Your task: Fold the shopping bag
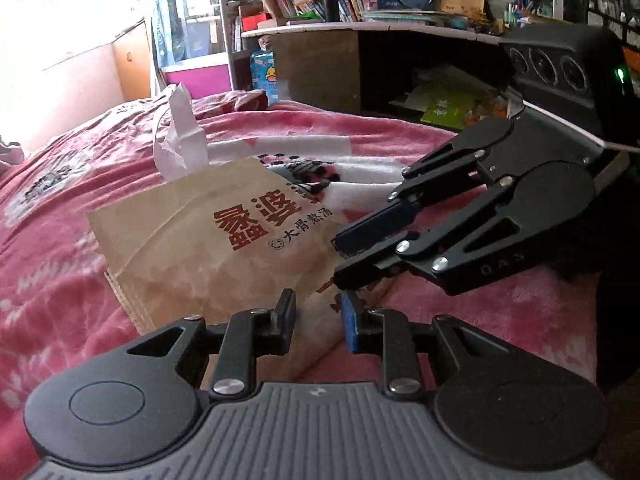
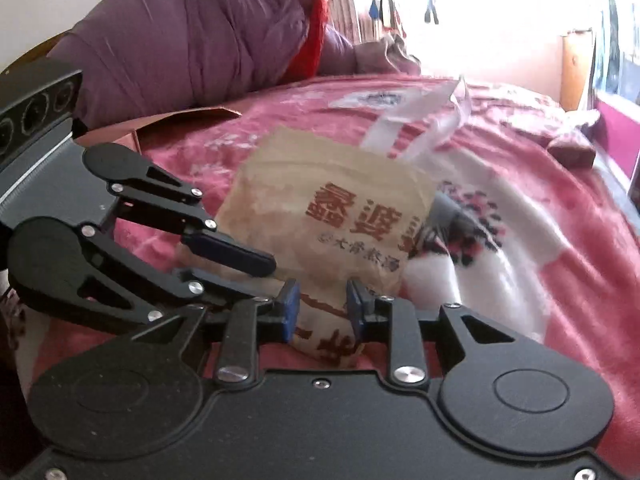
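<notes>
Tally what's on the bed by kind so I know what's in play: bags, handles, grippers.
Paper bags: 1, the brown shopping bag with red print
White handles on it: 2
Grippers: 2, left gripper and right gripper, both at the bag's near edge
Blankets: 1, the pink blanket underneath
Total: 6

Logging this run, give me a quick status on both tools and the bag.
Left tool open, at the bag's near edge. Right tool open, bag edge between its fingers. Bag partly folded on the blanket, white handles sticking out. Nothing in the way.
</notes>
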A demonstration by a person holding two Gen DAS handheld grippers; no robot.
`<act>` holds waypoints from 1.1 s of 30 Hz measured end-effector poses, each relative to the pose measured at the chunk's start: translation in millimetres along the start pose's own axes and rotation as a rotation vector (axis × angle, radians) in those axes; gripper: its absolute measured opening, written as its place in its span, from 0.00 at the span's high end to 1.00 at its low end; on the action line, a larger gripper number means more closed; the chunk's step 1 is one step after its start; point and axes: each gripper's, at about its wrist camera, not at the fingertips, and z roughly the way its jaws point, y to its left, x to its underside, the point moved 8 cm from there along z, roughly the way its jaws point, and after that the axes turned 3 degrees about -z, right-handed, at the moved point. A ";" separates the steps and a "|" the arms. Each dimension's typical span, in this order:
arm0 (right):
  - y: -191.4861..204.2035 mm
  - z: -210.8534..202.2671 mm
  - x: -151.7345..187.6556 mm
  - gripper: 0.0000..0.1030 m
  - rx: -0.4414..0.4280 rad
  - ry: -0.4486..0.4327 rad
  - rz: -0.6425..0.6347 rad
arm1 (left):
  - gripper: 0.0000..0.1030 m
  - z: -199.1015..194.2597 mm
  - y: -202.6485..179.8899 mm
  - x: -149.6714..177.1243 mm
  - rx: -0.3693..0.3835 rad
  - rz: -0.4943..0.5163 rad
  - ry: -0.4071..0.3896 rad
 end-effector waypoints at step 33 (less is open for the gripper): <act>-8.2 -9.3 15.8 0.97 -0.047 -0.002 0.071 | 0.75 -15.6 30.6 15.7 -0.004 -0.090 0.003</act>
